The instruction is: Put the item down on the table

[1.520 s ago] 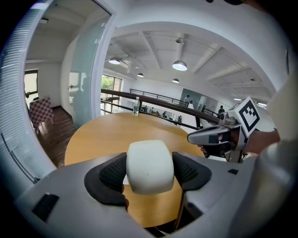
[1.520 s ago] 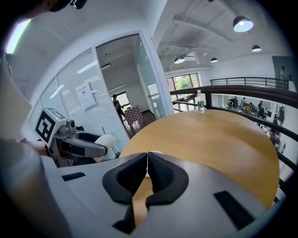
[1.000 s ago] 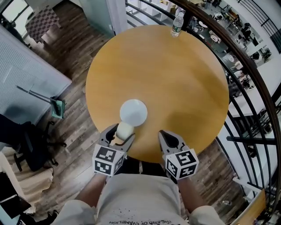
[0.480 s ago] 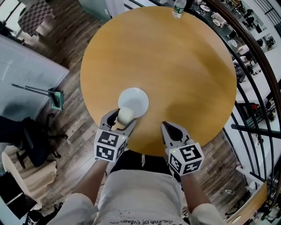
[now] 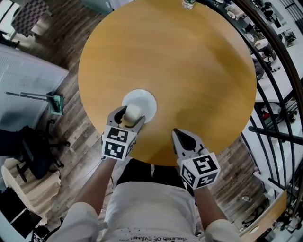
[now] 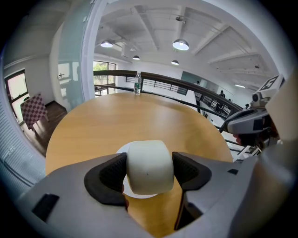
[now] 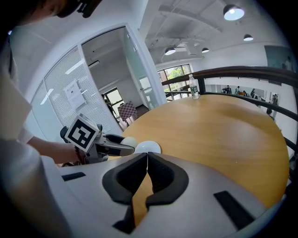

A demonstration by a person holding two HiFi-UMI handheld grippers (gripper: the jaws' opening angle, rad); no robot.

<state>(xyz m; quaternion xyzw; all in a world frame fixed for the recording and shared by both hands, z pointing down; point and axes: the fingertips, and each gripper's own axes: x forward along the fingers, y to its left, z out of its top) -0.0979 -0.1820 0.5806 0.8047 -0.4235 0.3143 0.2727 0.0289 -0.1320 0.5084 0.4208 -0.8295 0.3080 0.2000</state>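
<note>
- Grey left gripper (image 5: 130,116) is clamped on the cream-white rounded item (image 6: 150,166), one dark pad pressed to each side. That squeeze looks like all that carries it.
- The item hangs over the 6 o'clock rim of a white saucer (image 5: 144,98); whether it touches the saucer cannot be told.
- The saucer lies on the round wooden table (image 5: 189,66), toward its 7 o'clock edge. It sits right where the item would land, so bare wood lies to either side of it.
- The right gripper (image 7: 146,158) is closed on nothing and parked at the table's 5 o'clock edge, apart from the drop spot.
- A water bottle (image 5: 188,4) stands at 12 o'clock, well apart.
- A dark railing (image 5: 279,71) curves past 3 o'clock; a green dustpan (image 5: 56,104) lies on the floor at 9 o'clock.
</note>
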